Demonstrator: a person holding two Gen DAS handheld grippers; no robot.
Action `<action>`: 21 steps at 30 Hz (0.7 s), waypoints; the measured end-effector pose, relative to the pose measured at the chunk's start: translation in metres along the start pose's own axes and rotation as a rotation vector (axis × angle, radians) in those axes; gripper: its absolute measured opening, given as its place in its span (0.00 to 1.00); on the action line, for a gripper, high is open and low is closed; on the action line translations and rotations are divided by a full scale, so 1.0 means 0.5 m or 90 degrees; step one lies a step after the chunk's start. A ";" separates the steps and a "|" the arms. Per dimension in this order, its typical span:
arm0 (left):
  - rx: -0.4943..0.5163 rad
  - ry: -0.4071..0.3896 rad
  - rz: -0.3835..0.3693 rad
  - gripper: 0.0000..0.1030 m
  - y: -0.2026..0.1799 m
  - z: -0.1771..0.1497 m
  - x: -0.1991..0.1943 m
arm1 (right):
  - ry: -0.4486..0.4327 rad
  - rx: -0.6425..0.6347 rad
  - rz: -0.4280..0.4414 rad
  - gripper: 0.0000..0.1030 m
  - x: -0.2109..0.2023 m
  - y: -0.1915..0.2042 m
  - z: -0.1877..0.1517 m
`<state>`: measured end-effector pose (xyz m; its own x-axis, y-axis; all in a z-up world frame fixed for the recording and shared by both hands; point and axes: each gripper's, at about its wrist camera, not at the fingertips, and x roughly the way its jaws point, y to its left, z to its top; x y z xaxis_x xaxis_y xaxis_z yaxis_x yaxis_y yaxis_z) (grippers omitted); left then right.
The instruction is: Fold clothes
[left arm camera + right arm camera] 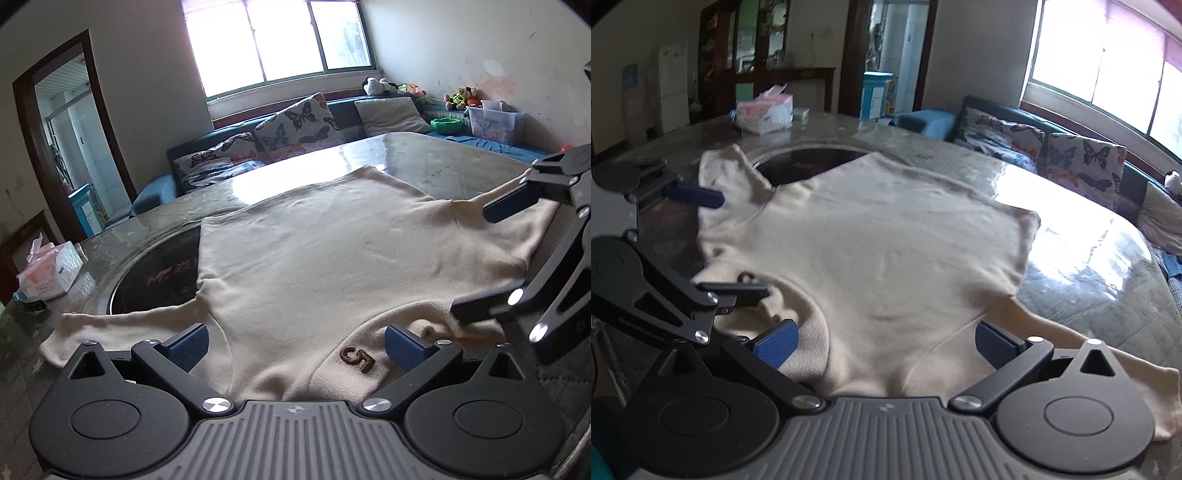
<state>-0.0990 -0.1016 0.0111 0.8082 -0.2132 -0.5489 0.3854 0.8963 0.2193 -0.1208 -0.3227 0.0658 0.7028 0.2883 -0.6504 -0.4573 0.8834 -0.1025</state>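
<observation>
A cream short-sleeved shirt (325, 258) lies spread flat on the table, collar end nearest me, with a brown "5" mark (356, 357) by the neckline. It also shows in the right wrist view (886, 251). My left gripper (295, 347) is open, its blue pads on either side of the left shoulder and collar area, low over the cloth. My right gripper (886, 345) is open over the right shoulder. Each gripper shows in the other's view, the right one (476, 258) at the right edge and the left one (731, 245) at the left edge.
The table (461, 158) has a glossy cover and a dark round inset (159, 273) partly under the shirt. A tissue pack (51, 273) sits at the left edge. A sofa with butterfly cushions (295, 125) and a window stand beyond the table.
</observation>
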 end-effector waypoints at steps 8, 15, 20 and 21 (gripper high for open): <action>-0.001 -0.025 -0.014 1.00 -0.006 0.034 -0.012 | -0.023 0.108 -0.049 1.00 -0.056 -0.075 -0.032; 0.014 -0.037 -0.041 1.00 -0.044 0.055 -0.009 | -0.019 0.275 -0.158 1.00 -0.085 -0.208 -0.107; 0.026 -0.033 -0.054 1.00 -0.070 0.061 -0.001 | -0.016 0.358 -0.228 0.98 -0.100 -0.294 -0.158; 0.029 -0.032 -0.056 1.00 -0.074 0.062 0.000 | -0.014 0.373 -0.241 0.95 -0.102 -0.310 -0.168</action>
<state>-0.0996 -0.1469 0.0280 0.7913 -0.3111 -0.5264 0.4749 0.8549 0.2086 -0.1313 -0.5054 0.0519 0.7699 -0.0769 -0.6335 0.1862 0.9766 0.1077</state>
